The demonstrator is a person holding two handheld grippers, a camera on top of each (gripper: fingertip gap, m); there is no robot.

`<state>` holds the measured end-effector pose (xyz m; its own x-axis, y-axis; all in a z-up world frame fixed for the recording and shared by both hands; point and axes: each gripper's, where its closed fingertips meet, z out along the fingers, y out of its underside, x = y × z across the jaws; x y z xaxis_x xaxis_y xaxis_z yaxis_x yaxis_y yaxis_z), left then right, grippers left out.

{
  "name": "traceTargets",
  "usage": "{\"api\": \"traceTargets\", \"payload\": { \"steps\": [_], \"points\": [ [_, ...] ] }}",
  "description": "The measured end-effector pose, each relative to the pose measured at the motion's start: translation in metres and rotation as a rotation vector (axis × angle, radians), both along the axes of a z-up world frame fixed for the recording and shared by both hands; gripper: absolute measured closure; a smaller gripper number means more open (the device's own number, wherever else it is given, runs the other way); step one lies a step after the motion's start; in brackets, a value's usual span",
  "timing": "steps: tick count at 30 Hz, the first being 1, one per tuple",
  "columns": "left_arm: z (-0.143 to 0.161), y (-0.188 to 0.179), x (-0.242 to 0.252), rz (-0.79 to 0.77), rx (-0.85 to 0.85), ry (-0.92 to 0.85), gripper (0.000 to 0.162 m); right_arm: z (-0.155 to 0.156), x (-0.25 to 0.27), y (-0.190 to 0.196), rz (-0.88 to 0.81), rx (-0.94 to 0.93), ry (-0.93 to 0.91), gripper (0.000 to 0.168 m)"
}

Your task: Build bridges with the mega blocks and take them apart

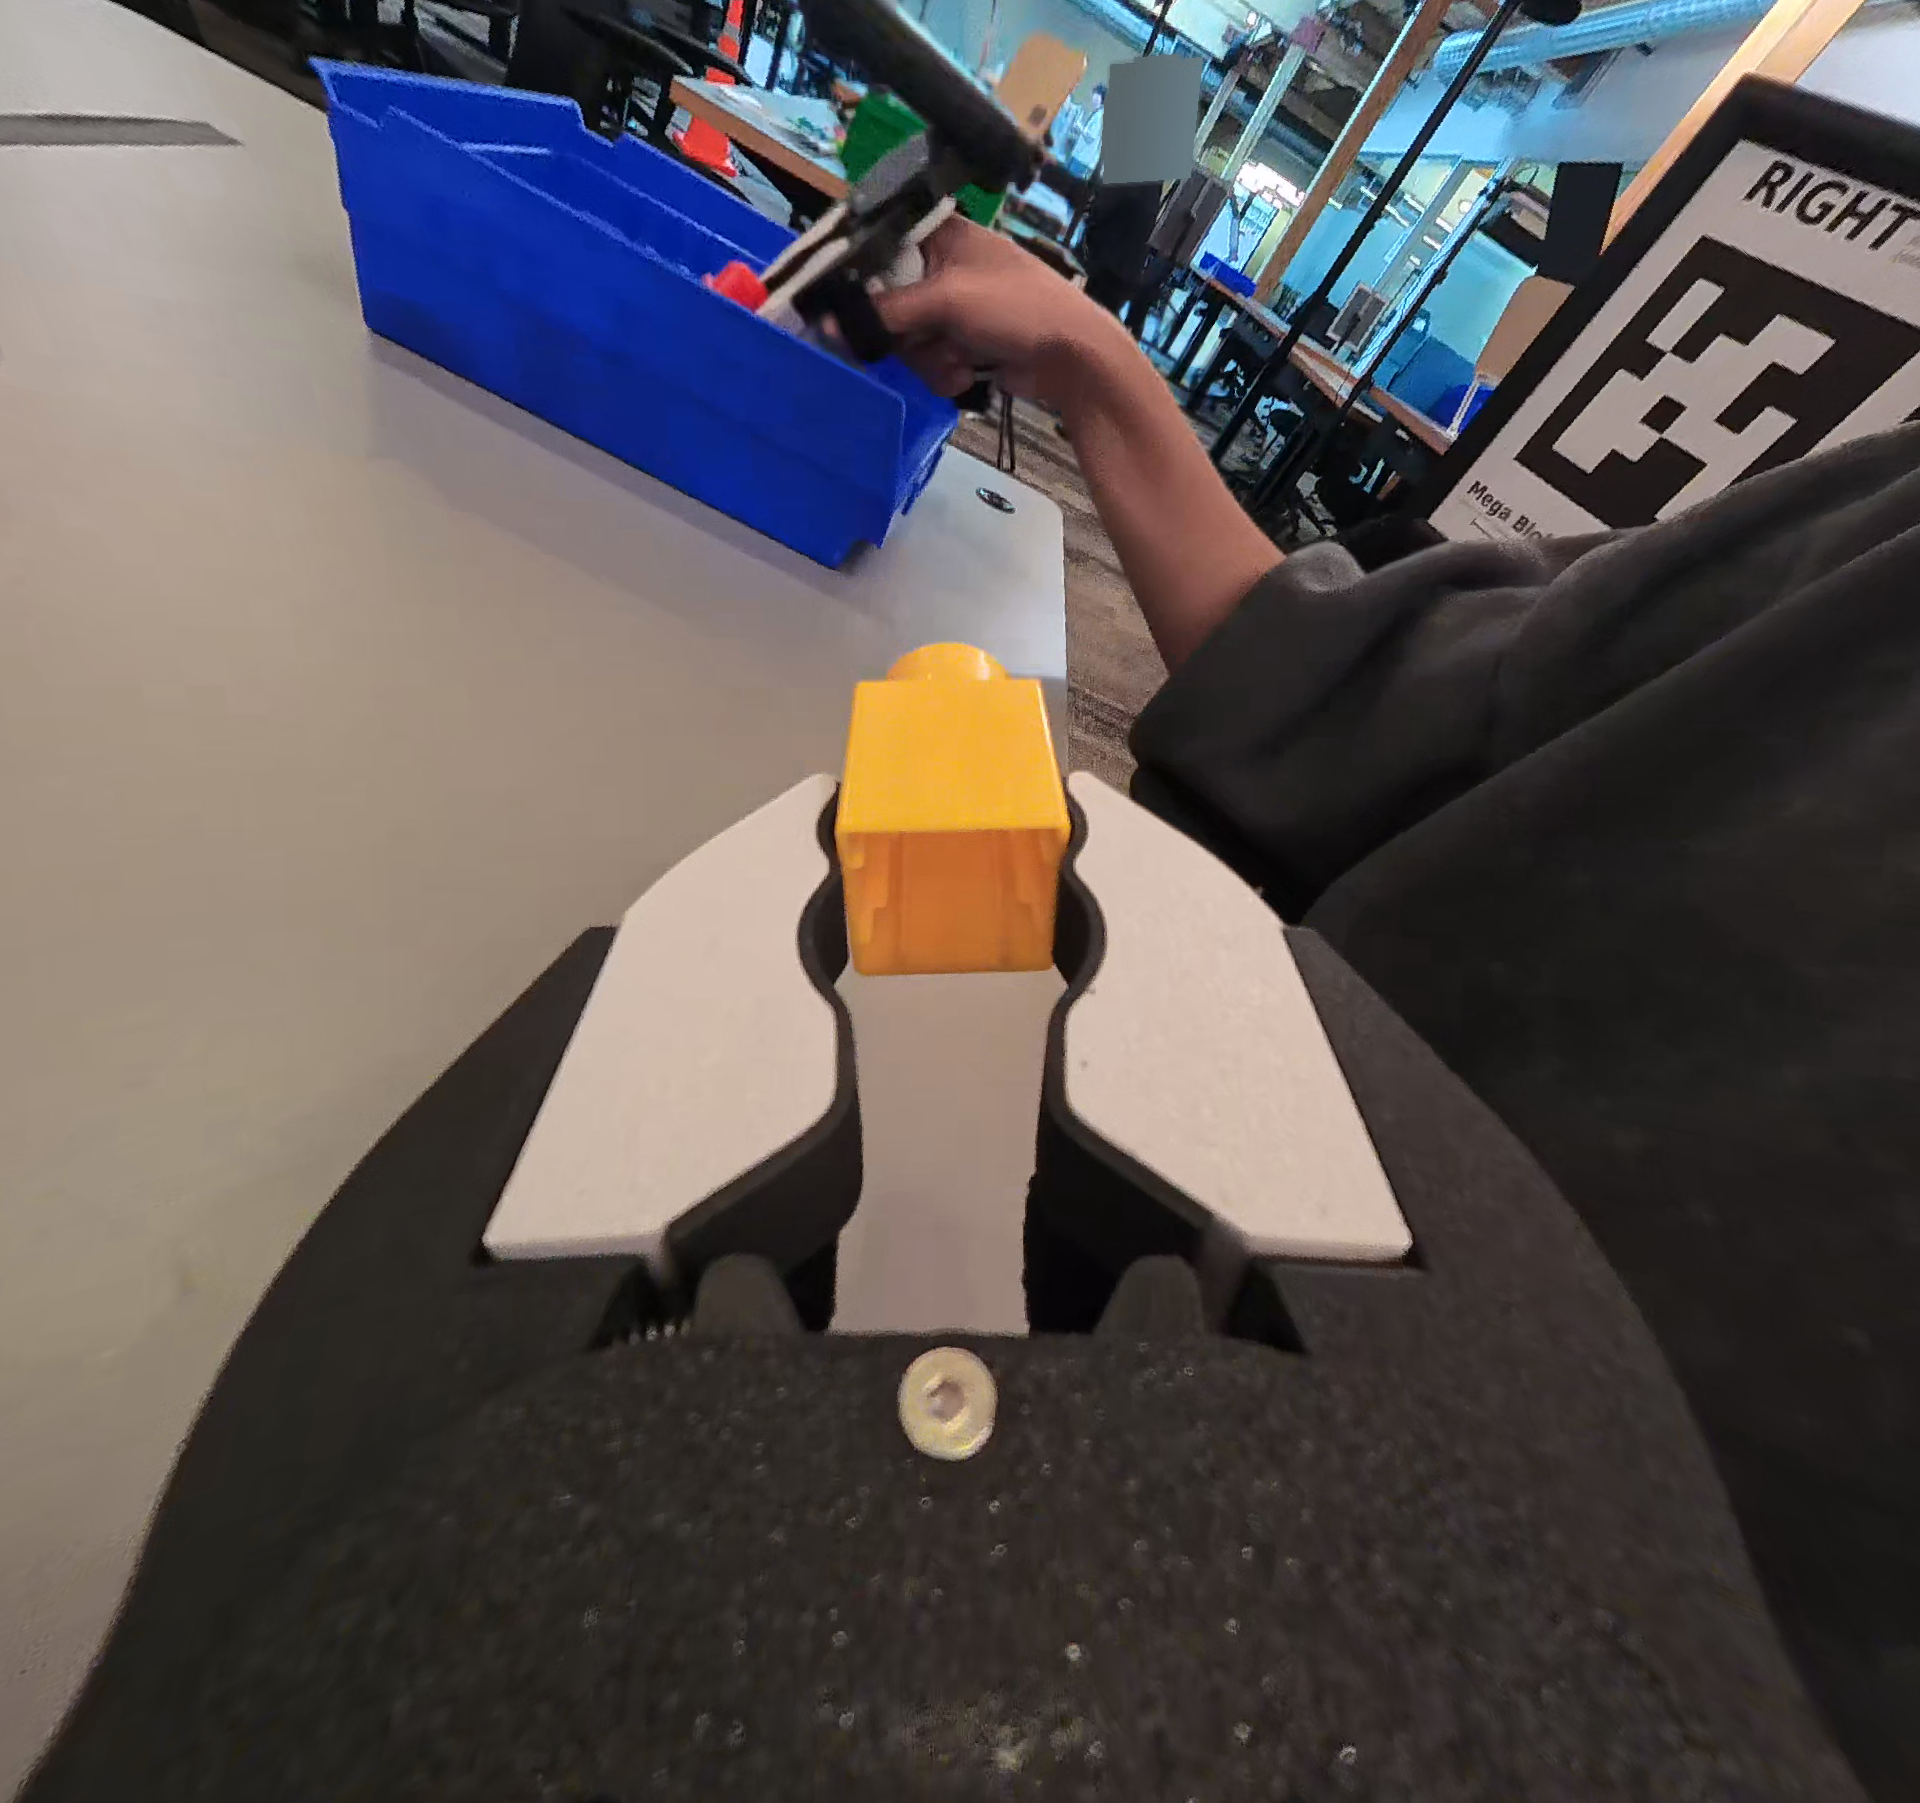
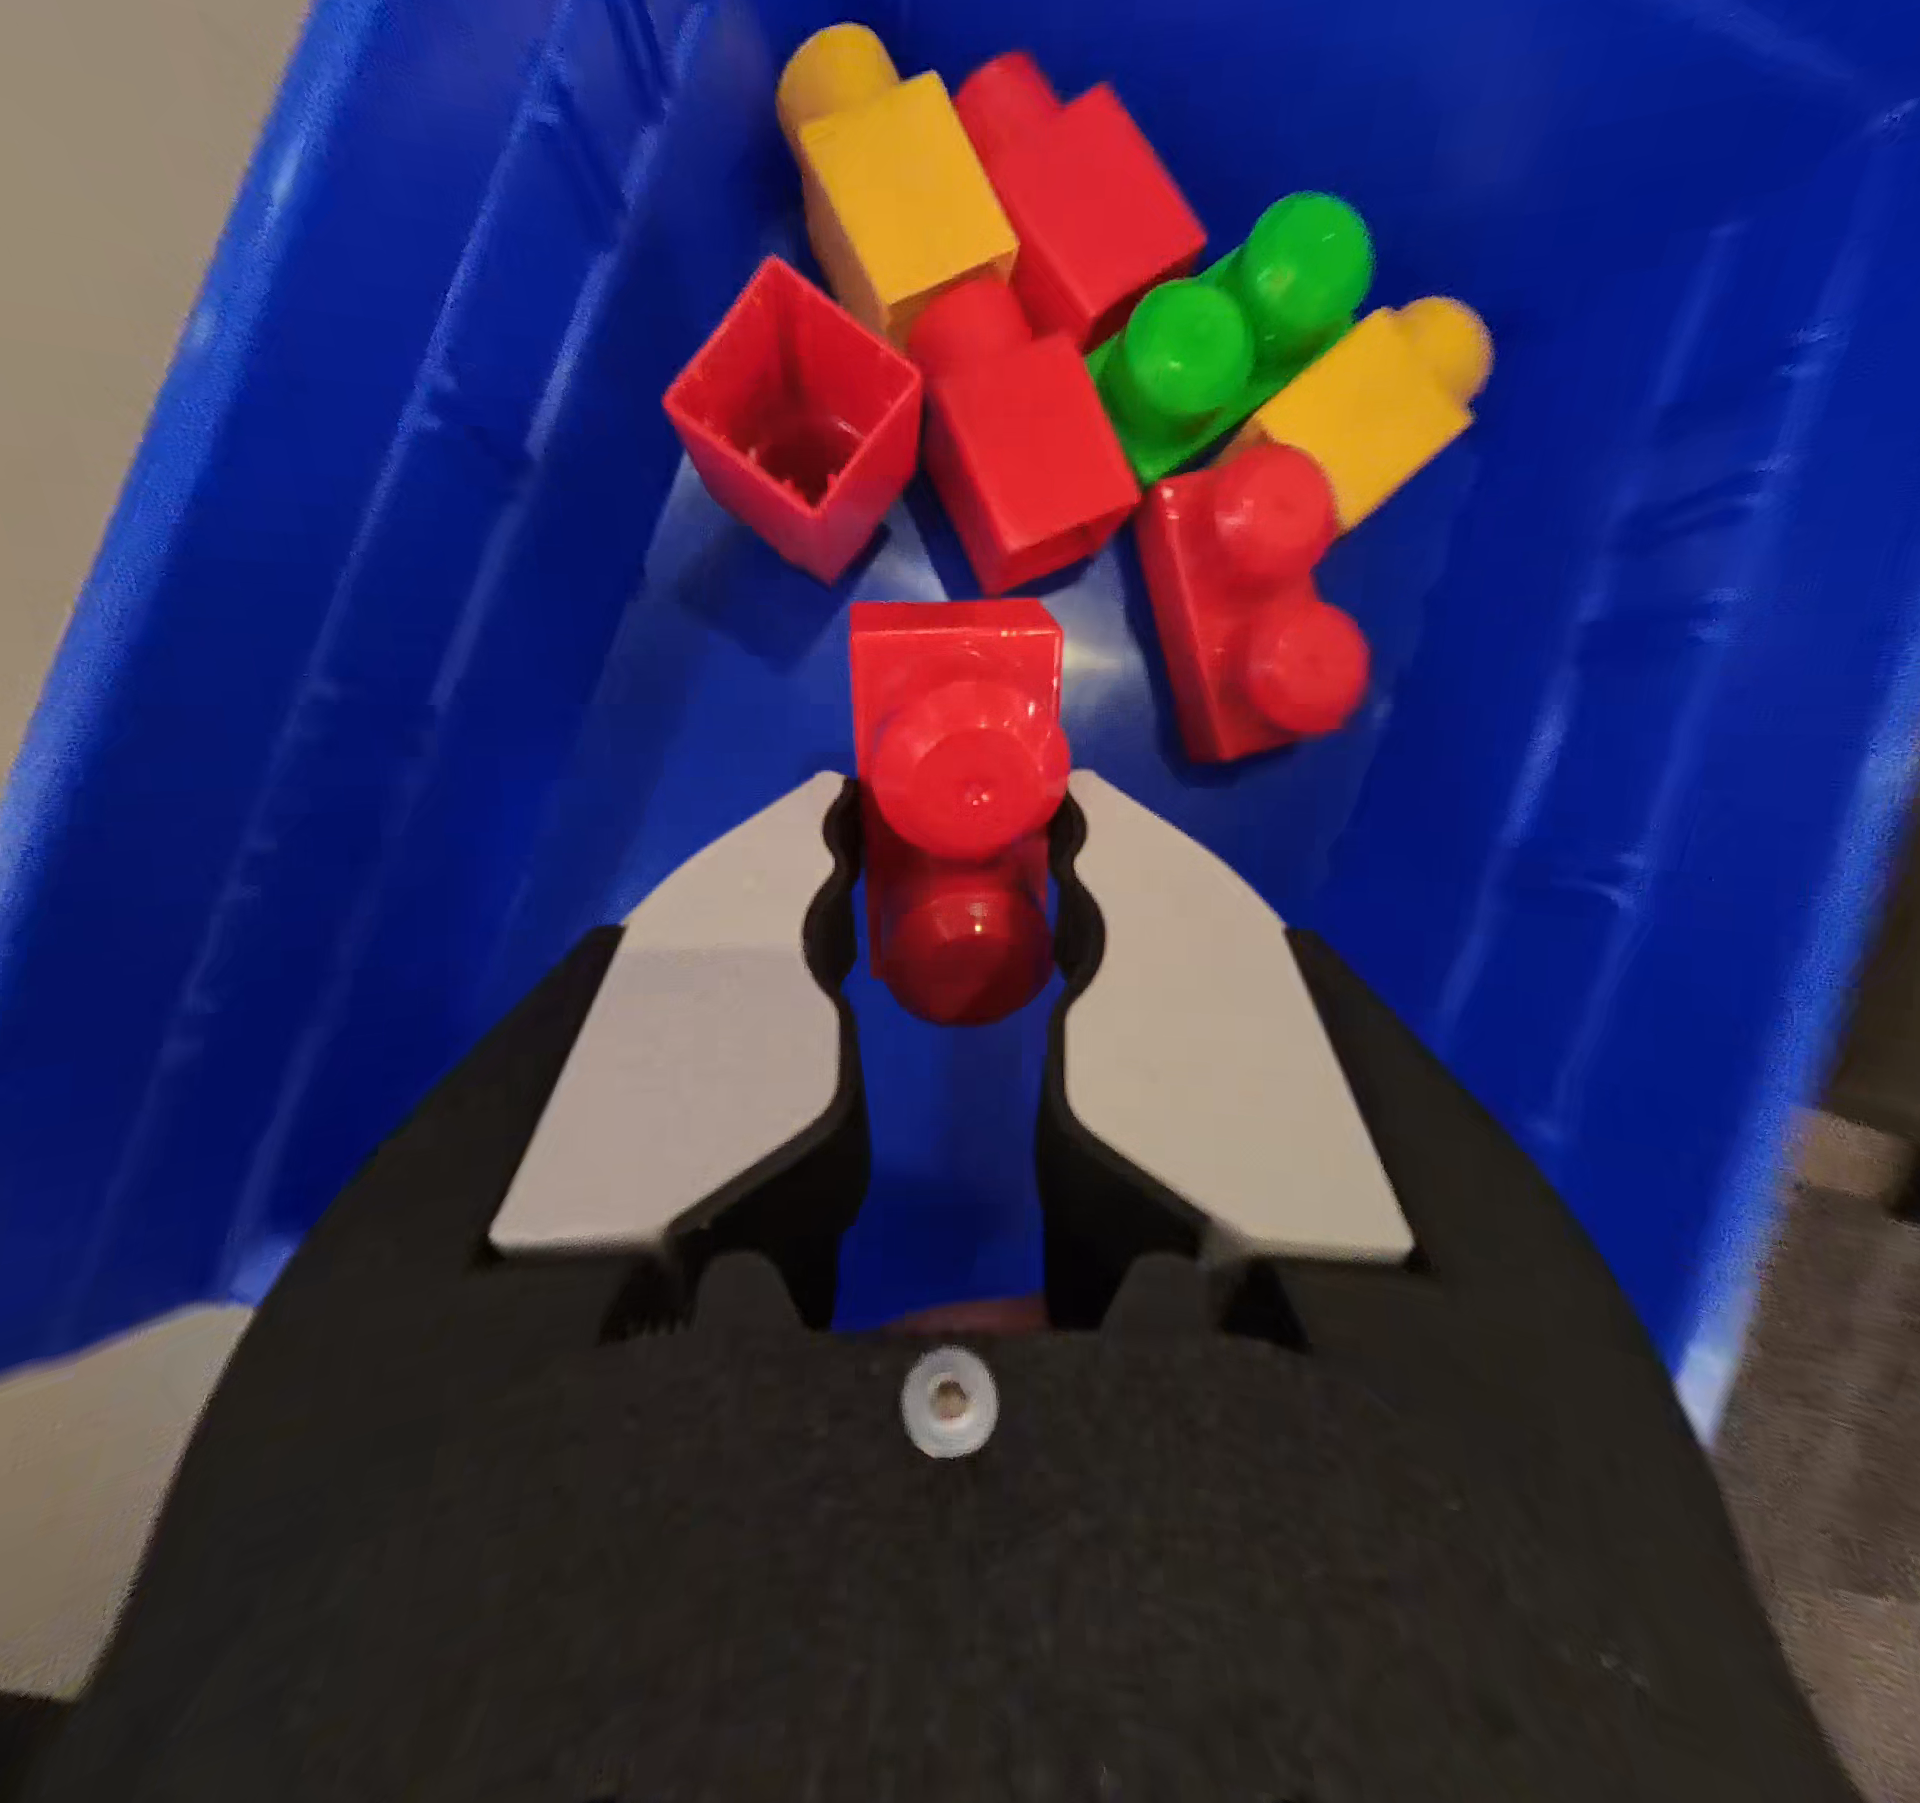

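We see the left gripper (image 1: 951, 854) pinching a yellow single-stud block (image 1: 951, 818) between its fingertips, hollow underside facing the camera and stud pointing away, held over the near part of the grey desk (image 1: 260, 662). At 11 o'clock from that block the blue bin (image 1: 582, 299) sits on the desk, well apart from it. The person's hand (image 1: 987, 319) holds the right gripper (image 1: 769, 293) tipped down into the bin's near end, at about 12 o'clock in the left wrist view.

In the right wrist view, the right gripper (image 2: 956, 860) is clamped on a red two-stud block (image 2: 961, 777), studs facing the camera, inside the bin (image 2: 416, 610). Loose blocks lie on the bin floor beyond it: a hollow-side-up red block (image 2: 795, 418) at 11 o'clock, two red single-stud blocks (image 2: 1023, 444) and a yellow block (image 2: 899, 184) at 12, a green two-stud block (image 2: 1236, 330) and another yellow one (image 2: 1371, 403) at 1, and a red two-stud block (image 2: 1247, 600) at 2. We see some of them touching in a pile.
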<state>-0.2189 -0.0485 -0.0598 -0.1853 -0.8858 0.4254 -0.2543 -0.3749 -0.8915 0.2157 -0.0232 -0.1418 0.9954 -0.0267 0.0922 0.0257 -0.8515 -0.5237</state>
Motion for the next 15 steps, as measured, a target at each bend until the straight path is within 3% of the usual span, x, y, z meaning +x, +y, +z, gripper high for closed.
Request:
{"api": "traceTargets", "payload": {
  "steps": [5, 6, 8, 10, 15],
  "points": [
    [0.000, -0.002, -0.001, -0.006, -0.013, 0.003, 0.126, -0.018, -0.027, 0.021, -0.087, -0.024, 0.446, 0.130],
    [0.000, -0.002, -0.002, -0.003, -0.010, 0.003, 0.126, -0.019, -0.012, 0.022, -0.164, -0.015, 0.390, 0.120],
    [-0.001, -0.003, -0.004, -0.005, -0.013, 0.002, 0.126, -0.016, 0.011, 0.017, -0.220, -0.009, 0.232, 0.118],
    [-0.003, -0.003, -0.005, -0.005, -0.020, 0.008, 0.126, -0.001, 0.009, 0.015, -0.203, 0.028, 0.236, 0.118],
    [-0.006, 0.003, -0.006, 0.033, -0.021, 0.013, 0.126, 0.083, -0.020, 0.005, -0.088, 0.241, 0.078, 0.119]
  ]
}}
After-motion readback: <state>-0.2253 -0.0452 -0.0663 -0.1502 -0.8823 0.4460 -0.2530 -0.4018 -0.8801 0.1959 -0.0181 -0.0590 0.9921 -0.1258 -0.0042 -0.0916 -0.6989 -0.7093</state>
